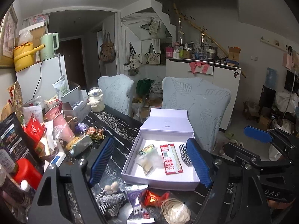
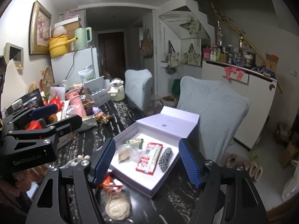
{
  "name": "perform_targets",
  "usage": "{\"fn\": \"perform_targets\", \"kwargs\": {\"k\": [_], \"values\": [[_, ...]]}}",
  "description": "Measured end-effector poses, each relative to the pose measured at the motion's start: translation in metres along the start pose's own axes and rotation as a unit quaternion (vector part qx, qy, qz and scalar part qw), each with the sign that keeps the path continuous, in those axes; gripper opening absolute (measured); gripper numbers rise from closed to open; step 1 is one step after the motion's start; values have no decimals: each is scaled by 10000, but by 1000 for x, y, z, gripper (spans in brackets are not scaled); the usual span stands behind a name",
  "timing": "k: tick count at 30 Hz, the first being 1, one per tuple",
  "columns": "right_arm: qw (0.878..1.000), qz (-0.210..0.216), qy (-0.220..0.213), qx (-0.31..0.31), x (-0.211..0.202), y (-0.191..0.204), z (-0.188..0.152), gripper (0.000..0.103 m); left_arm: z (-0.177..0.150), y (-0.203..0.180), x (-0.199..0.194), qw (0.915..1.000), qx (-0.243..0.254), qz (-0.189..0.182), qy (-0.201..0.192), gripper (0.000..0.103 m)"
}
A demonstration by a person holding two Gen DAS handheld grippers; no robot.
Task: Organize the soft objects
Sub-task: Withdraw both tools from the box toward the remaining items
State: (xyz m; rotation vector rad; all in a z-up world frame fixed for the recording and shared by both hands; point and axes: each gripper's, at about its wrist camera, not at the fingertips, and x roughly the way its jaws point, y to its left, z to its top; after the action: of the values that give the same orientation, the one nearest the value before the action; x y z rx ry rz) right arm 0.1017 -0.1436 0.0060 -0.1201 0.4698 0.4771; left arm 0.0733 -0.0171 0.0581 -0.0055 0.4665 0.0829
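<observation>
Both grippers hung over the dark marbled table (image 1: pixel 119 123), jaws apart and empty: the left gripper (image 1: pixel 150 160) and the right gripper (image 2: pixel 146 161). At frame centre the open white box (image 2: pixel 168 184) held a checked scrunchie (image 2: pixel 165 158), a red packet (image 2: pixel 149 157) and a clear bag (image 1: pixel 149 161). Another checked scrunchie (image 1: pixel 110 201) lay at lower left.

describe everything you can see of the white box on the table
The white box is a shallow, rigid, cardboard-looking gift box resting flat on the dark marbled table. Its hinged lid stands open, tilted back toward a covered chair. Inside lie a green snack packet, a clear bag, a red sachet strip and a checked scrunchie. Neither gripper touches it.
</observation>
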Motion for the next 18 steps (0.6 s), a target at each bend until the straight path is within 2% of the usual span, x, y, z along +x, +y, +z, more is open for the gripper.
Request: {"fn": "perform_targets", "kwargs": {"k": [8, 18], "values": [[10000, -28, 59, -20, -12, 18, -16, 72, -23, 13, -15, 9999, -129, -80, 59, 80], [9994, 39, 330, 5, -11, 39, -38, 72, -48, 27, -21, 9992, -191, -194, 287, 80]]}}
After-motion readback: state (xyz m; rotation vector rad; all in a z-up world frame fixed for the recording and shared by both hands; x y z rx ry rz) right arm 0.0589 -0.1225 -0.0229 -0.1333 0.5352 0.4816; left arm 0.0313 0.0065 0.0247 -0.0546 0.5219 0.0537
